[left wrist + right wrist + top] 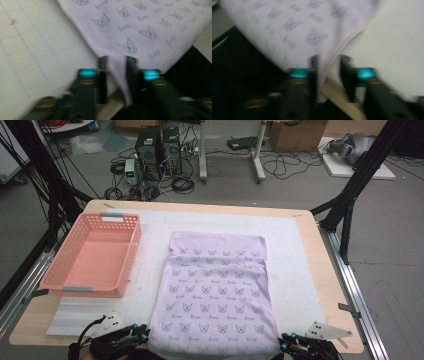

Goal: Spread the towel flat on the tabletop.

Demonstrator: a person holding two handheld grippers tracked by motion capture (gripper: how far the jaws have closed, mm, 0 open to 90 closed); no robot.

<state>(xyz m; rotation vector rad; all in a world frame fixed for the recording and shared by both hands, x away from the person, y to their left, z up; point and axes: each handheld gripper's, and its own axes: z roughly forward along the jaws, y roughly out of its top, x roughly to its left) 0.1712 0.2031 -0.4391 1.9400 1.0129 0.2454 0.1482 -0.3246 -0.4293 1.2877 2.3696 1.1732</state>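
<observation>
Lilac cloth (215, 290) with a cat-face print lies flat on the white mat (295, 270) mid-table, its near edge hanging just over the table's (327, 285) front edge. Pink basket (92, 255) sits to its left, apart from it.

Left hand-held gripper (117, 62) is at the cloth's near-left corner. Jaws are parted, with the corner fabric running between them; the fabric fills most of the gap, and blur hides whether the pads press on it.

Right hand-held gripper (329, 61) is at the near-right corner. Jaws are spread, the hem lies against the left jaw, and there's a clear gap to the right jaw, so no pinch.

Both gripper views are motion-blurred.
</observation>
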